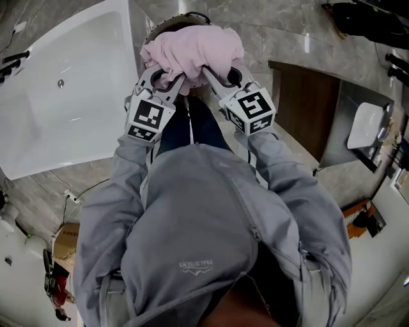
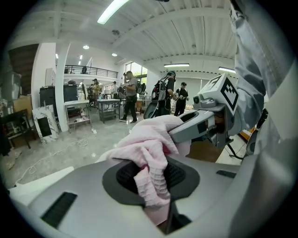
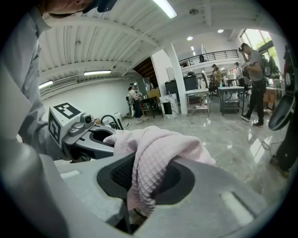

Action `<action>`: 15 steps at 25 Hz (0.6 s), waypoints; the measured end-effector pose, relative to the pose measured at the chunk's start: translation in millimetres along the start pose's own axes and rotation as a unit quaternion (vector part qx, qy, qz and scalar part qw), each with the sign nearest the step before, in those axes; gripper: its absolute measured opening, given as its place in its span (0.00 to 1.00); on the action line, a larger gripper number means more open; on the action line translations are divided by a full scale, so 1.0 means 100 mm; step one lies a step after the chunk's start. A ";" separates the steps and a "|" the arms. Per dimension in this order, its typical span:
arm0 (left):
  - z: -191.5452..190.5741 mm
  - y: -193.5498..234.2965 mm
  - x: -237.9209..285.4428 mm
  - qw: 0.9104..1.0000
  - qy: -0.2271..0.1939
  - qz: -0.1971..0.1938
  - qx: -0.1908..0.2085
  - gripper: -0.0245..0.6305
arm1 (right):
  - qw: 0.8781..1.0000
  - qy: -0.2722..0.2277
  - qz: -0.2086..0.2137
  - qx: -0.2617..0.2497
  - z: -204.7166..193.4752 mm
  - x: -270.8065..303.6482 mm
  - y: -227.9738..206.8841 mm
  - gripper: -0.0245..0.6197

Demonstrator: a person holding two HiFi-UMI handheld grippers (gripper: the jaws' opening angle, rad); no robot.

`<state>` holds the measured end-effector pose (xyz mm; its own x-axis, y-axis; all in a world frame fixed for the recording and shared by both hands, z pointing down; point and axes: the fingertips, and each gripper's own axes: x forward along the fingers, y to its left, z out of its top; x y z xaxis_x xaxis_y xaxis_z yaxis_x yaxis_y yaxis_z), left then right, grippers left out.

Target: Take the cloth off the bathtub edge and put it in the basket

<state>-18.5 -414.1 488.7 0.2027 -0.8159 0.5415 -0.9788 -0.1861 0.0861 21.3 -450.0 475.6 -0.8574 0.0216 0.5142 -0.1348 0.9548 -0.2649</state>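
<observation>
Item: pink waffle-weave cloth point(image 1: 195, 51), bunched into a loose mound, off the white bathtub point(image 1: 64, 96); the tub lies well apart to the left in the head view. Held at two points. Left gripper point(image 2: 156, 186): jaws closed on a fold of the fabric, which runs down between the dark ribbed pads. Right gripper point(image 3: 144, 186): jaws likewise clamped on a second fold, with cloth draped over the upper jaw. The two grippers meet the mound side by side, close together; a two-point hold of this kind probably keeps the soft fabric gathered so that no corner trails or catches. Behind the mound: curved dark rim point(image 1: 192, 15), apparently that of the round basket; most of it is hidden by the cloth, so whether the fabric touches it cannot be told. Bearer: person in a grey hooded jacket point(image 1: 211, 211), both arms stretched forward. Ground: grey marble-pattern floor point(image 1: 287, 32). Status, as judged: the cloth is lifted and positioned at the basket; letting go with both grippers remains. Risk, as judged: the waffle fabric may cling to a ribbed pad on release, leaving part hung over the rim.
</observation>
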 end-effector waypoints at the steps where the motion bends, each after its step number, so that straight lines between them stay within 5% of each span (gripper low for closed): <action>1: -0.09 0.02 0.08 1.000 0.008 -0.001 -0.004 0.17 | 1.000 0.009 0.000 0.002 -0.08 0.07 -0.05 0.18; 15: -1.02 0.21 0.76 0.991 0.118 -0.008 -0.068 0.17 | 0.992 0.121 -0.023 0.042 -0.97 0.71 -0.53 0.18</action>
<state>-26.3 -423.8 617.2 0.2202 -0.6598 0.7185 -0.9741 -0.1092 0.1982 15.8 -470.1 605.0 -0.7067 0.0591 0.7050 -0.2202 0.9286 -0.2986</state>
